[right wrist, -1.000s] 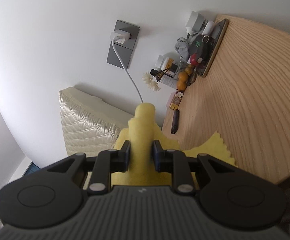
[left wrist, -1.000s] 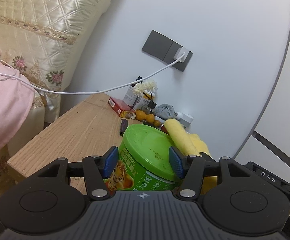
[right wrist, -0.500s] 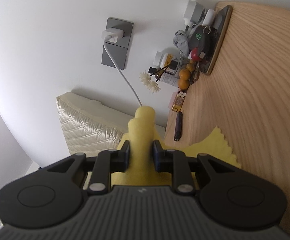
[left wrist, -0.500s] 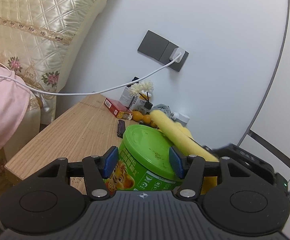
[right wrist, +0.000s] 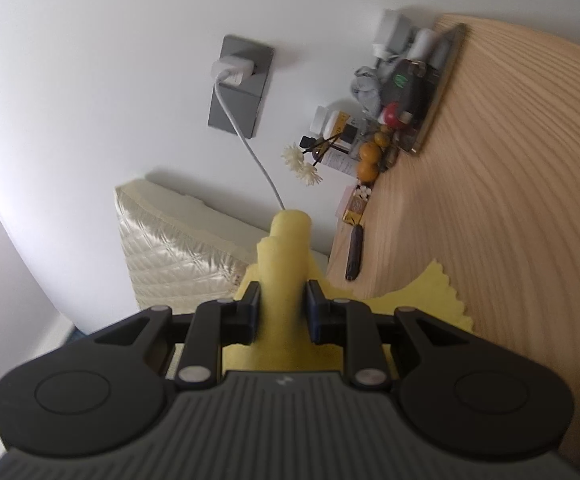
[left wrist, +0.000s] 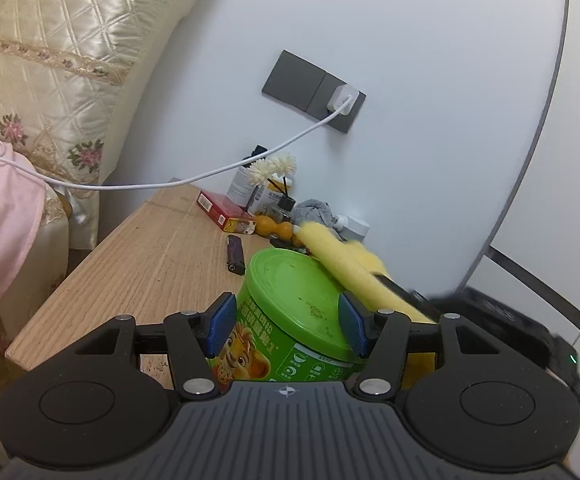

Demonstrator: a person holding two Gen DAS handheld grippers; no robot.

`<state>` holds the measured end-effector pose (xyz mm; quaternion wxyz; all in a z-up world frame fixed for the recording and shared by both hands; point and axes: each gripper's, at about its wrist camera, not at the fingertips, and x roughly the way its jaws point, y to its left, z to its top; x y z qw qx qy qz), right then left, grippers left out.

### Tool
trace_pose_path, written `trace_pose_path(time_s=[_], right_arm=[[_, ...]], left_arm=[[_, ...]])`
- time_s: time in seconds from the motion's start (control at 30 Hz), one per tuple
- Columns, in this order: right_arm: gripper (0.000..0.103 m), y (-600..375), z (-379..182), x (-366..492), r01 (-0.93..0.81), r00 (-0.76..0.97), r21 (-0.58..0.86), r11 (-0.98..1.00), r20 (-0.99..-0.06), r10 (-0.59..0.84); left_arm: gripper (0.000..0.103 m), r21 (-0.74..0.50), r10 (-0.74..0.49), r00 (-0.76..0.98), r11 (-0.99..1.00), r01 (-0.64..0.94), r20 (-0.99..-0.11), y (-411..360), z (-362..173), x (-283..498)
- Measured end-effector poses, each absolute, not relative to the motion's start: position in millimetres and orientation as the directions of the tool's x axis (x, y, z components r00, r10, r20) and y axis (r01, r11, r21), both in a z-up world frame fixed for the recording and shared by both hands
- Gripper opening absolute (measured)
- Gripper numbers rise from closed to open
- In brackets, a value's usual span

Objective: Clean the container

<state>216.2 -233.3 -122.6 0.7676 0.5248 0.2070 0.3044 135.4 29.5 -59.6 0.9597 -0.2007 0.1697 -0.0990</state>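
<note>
A green canister (left wrist: 290,320) with a green lid and a cartoon lion on its label sits between the blue pads of my left gripper (left wrist: 286,320), which is shut on it above the near end of the wooden table (left wrist: 150,264). The lid has brown specks. My right gripper (right wrist: 282,308) is shut on a rolled yellow cloth (right wrist: 286,264). In the left wrist view the cloth (left wrist: 337,256) lies along the lid's right rim, with the right gripper behind it at the right.
At the table's wall end stand a red box (left wrist: 220,210), small oranges (left wrist: 274,228), a diffuser with white flowers (left wrist: 274,168), bottles, a grey rag (left wrist: 313,212) and a black lighter (left wrist: 235,254). A white cable (left wrist: 210,172) hangs from the wall socket. A bed is to the left.
The yellow cloth has swung up and to the left, from beside the canister to along the lid's right rim. The left gripper keeps its hold on the canister.
</note>
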Motion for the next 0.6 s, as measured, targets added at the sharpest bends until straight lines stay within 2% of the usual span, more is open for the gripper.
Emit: trace_pose_path(time_s=[0.2,0.27,0.3,0.43,0.6], right_arm=[[0.022,-227.0,-121.6,225.4,-0.26,0.731,0.925,0.277,0.001,0.682],[0.02,-227.2,-118.7,222.8,-0.271,0.739,0.916,0.297,0.0,0.674],[0.019,-227.7,-116.8,220.9,-0.276,0.745,0.91,0.31,-0.001,0.667],[0.015,-233.6,-105.9,210.4,-0.295,0.782,0.882,0.367,0.002,0.624],[0.015,-243.5,-90.5,187.5,-0.326,0.825,0.836,0.442,0.022,0.565]], left_arm=[[0.064,-0.363,-0.266,0.925,0.918,0.157,-0.271,29.6,-57.6,134.9],[0.081,-0.288,-0.234,0.934,0.945,0.154,-0.269,24.0,-55.2,130.8],[0.084,-0.25,-0.231,0.937,0.954,0.165,-0.262,20.8,-54.6,127.8],[0.093,-0.148,-0.248,0.939,0.965,0.217,-0.238,10.0,-52.2,115.1],[0.099,-0.035,-0.237,0.948,0.971,0.235,-0.21,-3.6,-54.9,100.3]])
